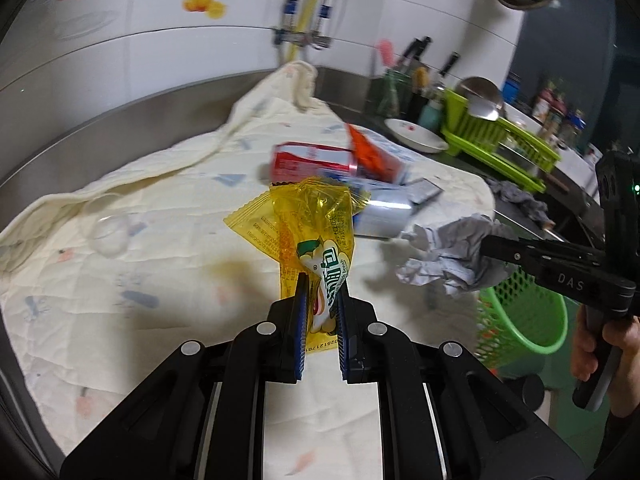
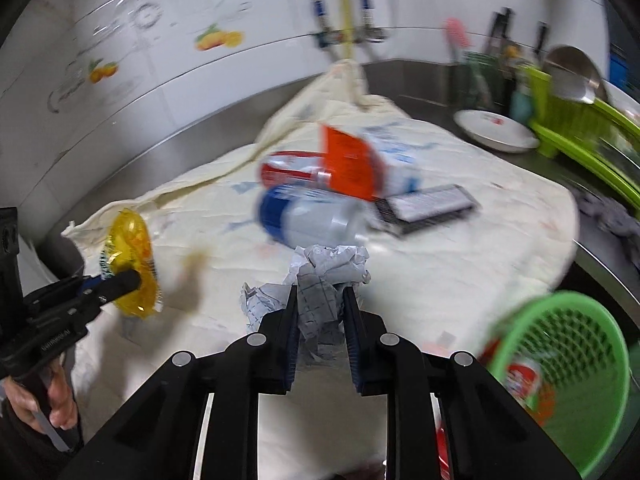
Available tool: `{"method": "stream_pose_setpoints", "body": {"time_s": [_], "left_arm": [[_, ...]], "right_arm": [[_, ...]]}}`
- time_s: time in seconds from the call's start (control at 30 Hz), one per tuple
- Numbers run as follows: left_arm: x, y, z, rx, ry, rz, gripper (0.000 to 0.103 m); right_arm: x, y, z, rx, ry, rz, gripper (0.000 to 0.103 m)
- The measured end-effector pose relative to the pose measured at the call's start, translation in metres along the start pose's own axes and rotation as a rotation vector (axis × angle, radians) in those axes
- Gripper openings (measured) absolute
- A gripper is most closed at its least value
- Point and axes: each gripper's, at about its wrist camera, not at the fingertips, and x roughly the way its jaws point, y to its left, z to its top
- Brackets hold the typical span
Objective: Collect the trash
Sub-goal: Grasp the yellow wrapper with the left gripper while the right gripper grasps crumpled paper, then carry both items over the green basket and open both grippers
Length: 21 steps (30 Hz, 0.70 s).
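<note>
Left wrist view: left gripper is pinching a yellow wrapper, jaws nearly closed on its lower end, wrapper sticking up above the cloth. Behind it a red can, an orange-white carton and a blue-silver can are lying together on the cloth. Right gripper is coming in from the right, gripping a paper wad over the cloth edge. Green basket is sitting just off the cloth, lower right. White plate and green rack are sitting at the back.

Right wrist view: right gripper is clamping the paper wad, jaws narrowly apart around it. Left gripper is at the left, holding the wrapper above the cloth. Blue-silver can, red can, carton and a dark flat packet are lying mid-cloth, blurred. Basket is at lower right, red trash inside.
</note>
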Motion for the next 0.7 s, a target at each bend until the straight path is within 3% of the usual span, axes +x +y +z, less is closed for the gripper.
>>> {"method": "stream_pose_setpoints", "body": {"time_s": [0.43,0.7], "left_arm": [[0.037,-0.096,-0.003,0.099,0.081,-0.16,0.012],[0.059,-0.16,-0.007,0.169,0.141,-0.24,0.012]], "right_arm": [[-0.074,-0.143,-0.051,0.148,-0.006,-0.316,0.021],[-0.09,-0.188,-0.077,0.213,0.006,-0.402,0.025]]}}
